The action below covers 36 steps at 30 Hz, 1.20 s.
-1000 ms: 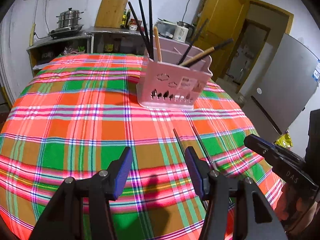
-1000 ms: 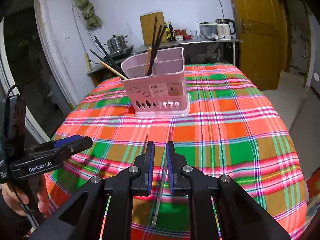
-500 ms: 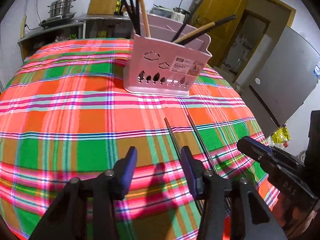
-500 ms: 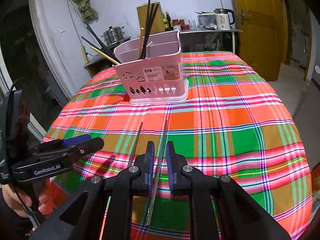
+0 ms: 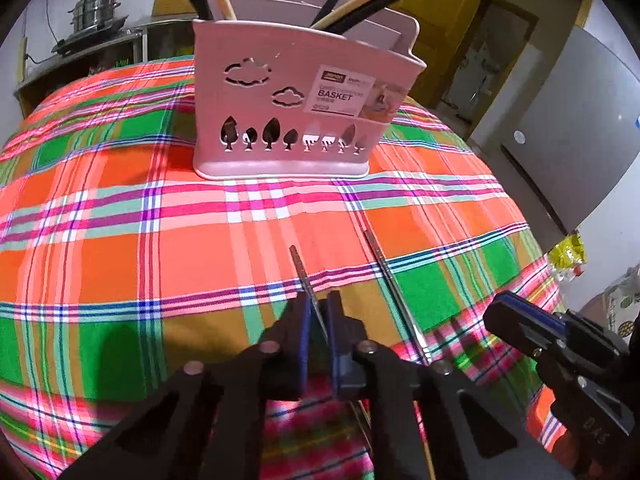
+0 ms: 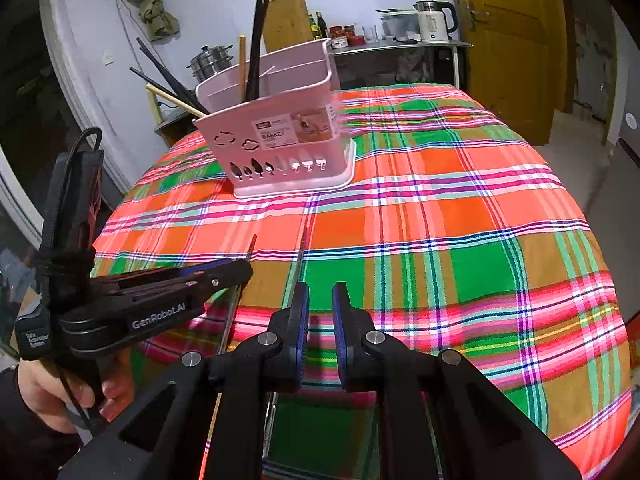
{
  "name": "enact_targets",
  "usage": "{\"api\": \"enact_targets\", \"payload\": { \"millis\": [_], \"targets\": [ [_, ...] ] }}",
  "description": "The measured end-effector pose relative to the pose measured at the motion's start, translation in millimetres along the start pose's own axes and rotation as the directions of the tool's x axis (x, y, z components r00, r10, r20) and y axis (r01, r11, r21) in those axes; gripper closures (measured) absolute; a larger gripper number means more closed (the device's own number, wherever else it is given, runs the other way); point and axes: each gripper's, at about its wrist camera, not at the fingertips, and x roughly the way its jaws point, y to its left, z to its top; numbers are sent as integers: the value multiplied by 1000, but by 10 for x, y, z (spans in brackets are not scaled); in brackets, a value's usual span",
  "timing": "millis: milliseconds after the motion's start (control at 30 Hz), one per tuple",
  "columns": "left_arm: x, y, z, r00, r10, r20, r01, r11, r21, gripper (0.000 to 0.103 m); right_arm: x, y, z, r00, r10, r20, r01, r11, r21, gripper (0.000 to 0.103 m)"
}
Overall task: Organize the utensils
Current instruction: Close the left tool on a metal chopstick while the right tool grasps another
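Left wrist view showed a round table under a plaid cloth (image 5: 120, 240) of orange, green and pink squares, woven and a little wrinkled near the edge. Behind it stood a grey shelf with a stacked steel pot (image 5: 94, 12), a yellow wooden door (image 5: 436, 20) and a grey metal cabinet (image 5: 572, 140). On the far part of the cloth stood a pink plastic utensil basket (image 5: 296, 112), rectangular with rounded corners, with cloud and tree shapes cut in its wall and a paper label; black and pale wooden chopsticks (image 5: 340, 12) leaned out of it. Two thin metal chopsticks lay on the cloth near the front edge, almost parallel. The left gripper (image 5: 318, 320) had just been closing, and its blue pads were clamped on the left metal chopstick (image 5: 300, 268). The right metal chopstick (image 6: 301, 252) lay free just beside it. In the right wrist view, the right gripper (image 6: 320, 300) hung above the cloth with a narrow gap between its pads and nothing in them.
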Motion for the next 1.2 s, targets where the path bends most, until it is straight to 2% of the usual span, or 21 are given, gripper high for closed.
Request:
{"api": "enact_targets", "payload": {
  "millis": [200, 467, 767, 867, 1067, 1200],
  "targets": [
    [-93, 146, -34, 1000, 15, -4, -15, 1000, 12, 98, 86, 63, 66, 1000, 13, -11, -13, 1000, -12, 91],
    [-214, 503, -25, 998, 70, 9, -69, 996, -52, 98, 362, 195, 173, 998, 8, -62, -11, 999, -47, 91],
    [-197, 673, 69, 998, 51, -23, -53, 993, -108, 96, 631, 197, 322, 992, -8, -125, 3, 999, -43, 91],
    [-155, 638, 115, 998, 59, -31, -62, 994, -95, 94, 730, 221, 333, 987, -14, -158, 6, 999, -50, 91],
    [-82, 566, 232, 993, 99, -61, -100, 995, -23, 91, 798, 319, 361, 984, -49, -169, 35, 996, -87, 91],
    [-35, 524, 292, 989, 127, -72, -126, 992, 12, 93, 819, 310, 396, 982, -54, -179, 39, 996, -86, 98]
  ]
}}
